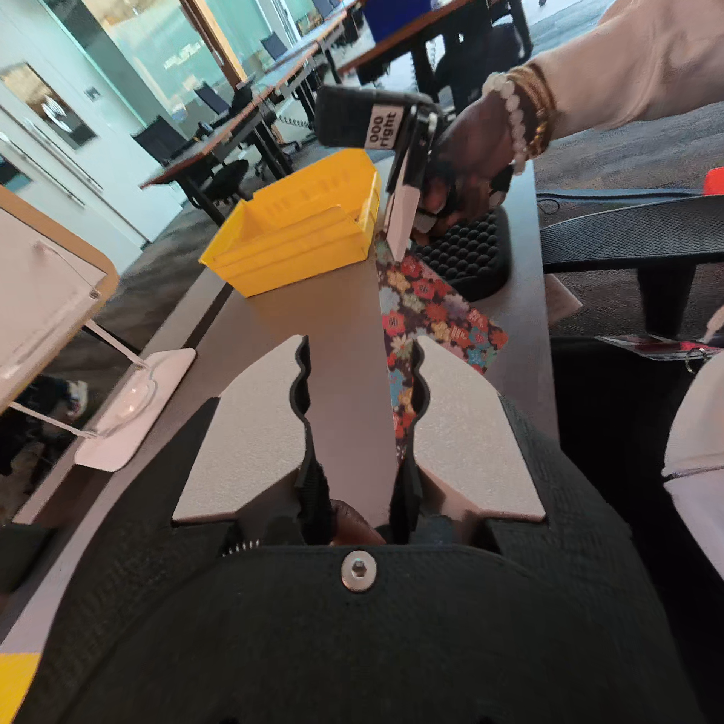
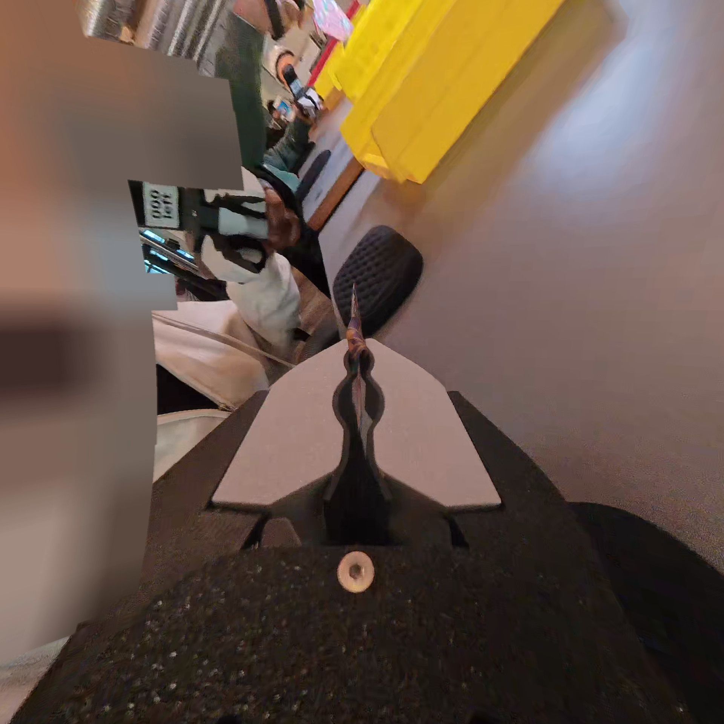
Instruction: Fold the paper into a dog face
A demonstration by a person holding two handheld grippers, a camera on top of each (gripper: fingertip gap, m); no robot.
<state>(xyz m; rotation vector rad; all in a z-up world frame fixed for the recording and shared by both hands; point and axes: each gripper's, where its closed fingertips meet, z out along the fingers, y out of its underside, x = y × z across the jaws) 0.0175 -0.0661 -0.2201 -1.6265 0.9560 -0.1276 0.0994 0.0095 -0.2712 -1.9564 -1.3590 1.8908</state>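
Two labels bear print. One is a white sticker (image 1: pixel 382 127) with black characters on the black body of the right gripper (image 1: pixel 399 247), just above and to the right of the yellow bin (image 1: pixel 297 250). The other is a white sticker (image 2: pixel 160 205) with dark characters on the body of the left gripper (image 1: pixel 360 348), seen from the right wrist well to the left of the bin and below it, turned sideways and blurred.

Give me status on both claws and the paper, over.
Right claw shut on the floral paper, holding it up by its top corner. Left claw open, paper's lower edge between its fingers. Yellow bin and black pad behind, clear of the fold.
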